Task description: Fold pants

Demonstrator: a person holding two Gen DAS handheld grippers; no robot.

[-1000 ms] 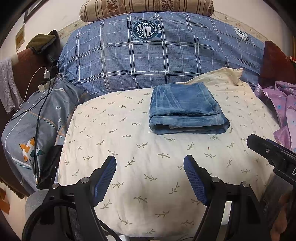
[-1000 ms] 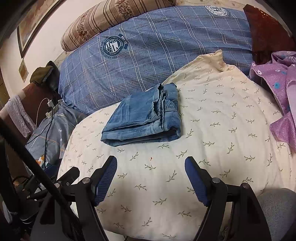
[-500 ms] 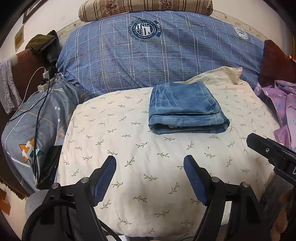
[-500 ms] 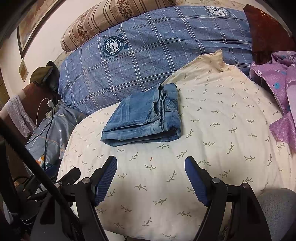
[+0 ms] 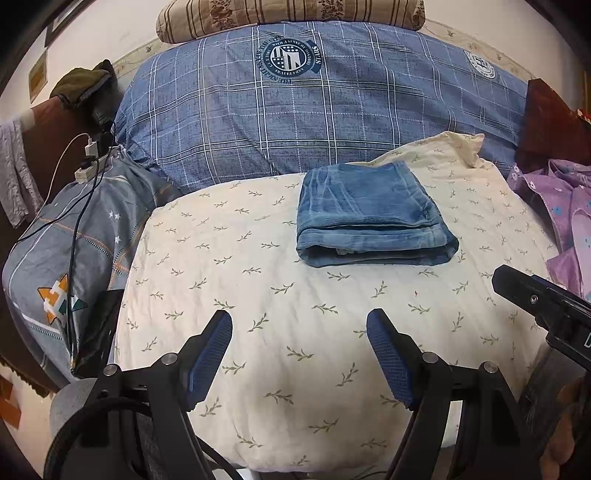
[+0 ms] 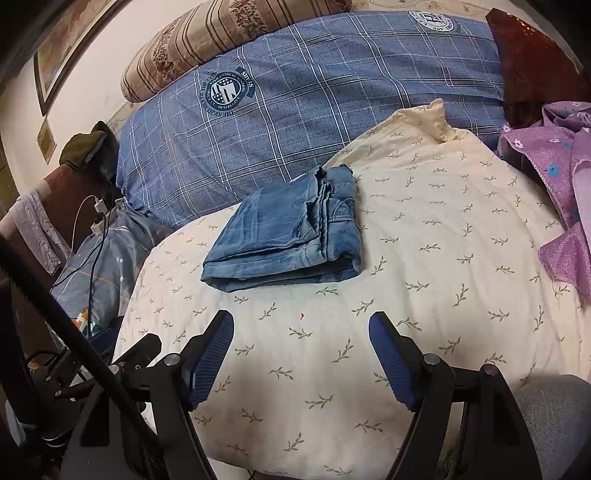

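Hovering above the near edge of the cream leaf-print quilt [image 5: 280,354], the left gripper [image 5: 299,325] has its blue-padded jaws spread wide with nothing between them, and the right gripper [image 6: 301,326] hangs the same way, spread and empty. Beyond both, well apart from the fingertips, the jeans [image 5: 369,218] lie on the quilt as a compact, faded-blue rectangle; the rounded fold faces the grippers, and in the right wrist view the stacked layers and a seam show along the bundle's right side [image 6: 291,236]. Behind the jeans a blue plaid blanket [image 5: 314,110] rises, with a striped pillow [image 5: 288,14] on top of it. A purple flowered cloth [image 5: 561,210] is bunched at the right, and white chargers with cables [image 5: 88,158] sit at the left. Only open quilt lies between the grippers and the jeans.
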